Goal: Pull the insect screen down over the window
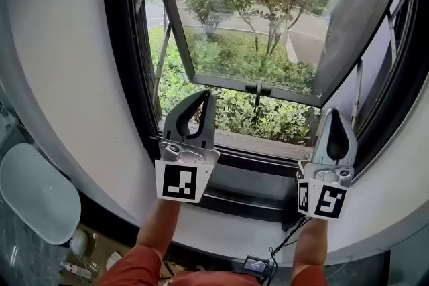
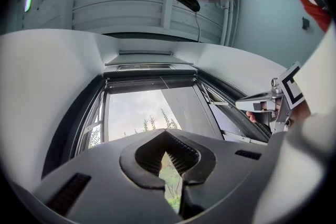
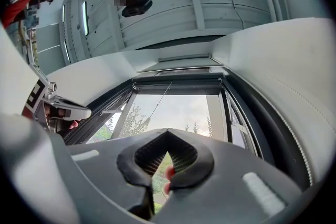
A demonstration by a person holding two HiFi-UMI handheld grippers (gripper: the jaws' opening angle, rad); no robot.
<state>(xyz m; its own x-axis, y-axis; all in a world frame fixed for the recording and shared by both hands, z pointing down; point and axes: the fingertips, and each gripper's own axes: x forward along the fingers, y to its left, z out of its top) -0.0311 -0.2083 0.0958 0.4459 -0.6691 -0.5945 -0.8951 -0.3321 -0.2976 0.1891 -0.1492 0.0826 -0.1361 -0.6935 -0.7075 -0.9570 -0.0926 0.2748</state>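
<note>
Black-framed window (image 1: 125,63), seen steeply from above, with its glazed sash (image 1: 248,17) swung outward over green shrubs (image 1: 268,117). The left gripper (image 1: 208,96) and the right gripper (image 1: 333,112) are held side by side above the dark sill (image 1: 248,185), well apart from each other, each on a bare forearm and tilted upward into the opening. In its own view each gripper has its ribbed pads clenched tip to tip, and only foliage shows through the gap behind them; neither grasps anything. The insect screen (image 3: 178,83) lies gathered in the dark housing across the head of the window, high above both grippers. A thin pull cord (image 3: 159,102) hangs slantwise from that housing against the sky, touching neither gripper.
</note>
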